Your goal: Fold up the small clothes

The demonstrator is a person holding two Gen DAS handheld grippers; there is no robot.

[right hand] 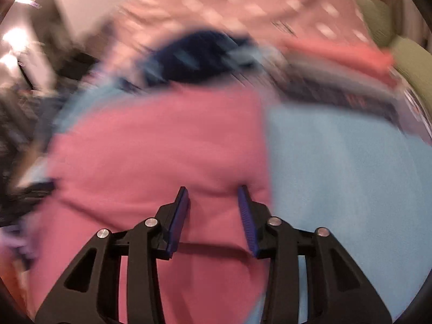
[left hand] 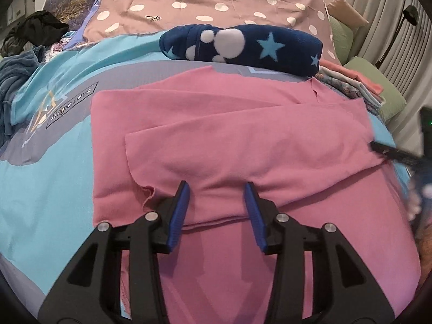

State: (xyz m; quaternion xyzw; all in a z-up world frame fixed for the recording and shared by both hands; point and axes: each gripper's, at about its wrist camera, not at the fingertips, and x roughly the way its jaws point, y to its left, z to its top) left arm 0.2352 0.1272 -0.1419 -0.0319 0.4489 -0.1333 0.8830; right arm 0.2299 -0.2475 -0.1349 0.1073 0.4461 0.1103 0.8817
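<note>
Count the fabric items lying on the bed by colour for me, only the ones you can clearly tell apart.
Pink: 1, the pink garment
Navy: 1, the star-patterned fleece
Black: 1, the crumpled black garment
Mixed: 1 folded stack, pieces uncountable
Total: 4

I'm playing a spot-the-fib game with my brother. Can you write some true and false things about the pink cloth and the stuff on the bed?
1. The pink cloth is already partly folded, with one layer lying over another. True.
2. The left gripper has its fingers squeezed shut. False: its fingers stand apart, open over the cloth.
3. A dark blue fleece with stars lies beyond the pink cloth. True.
4. The sheet with white dots is green. False: it is dusty pink.
5. The right gripper is open above the pink cloth. True, though that view is blurred.
6. The pink cloth lies on a bare wooden floor. False: it lies on a light blue sheet.
</note>
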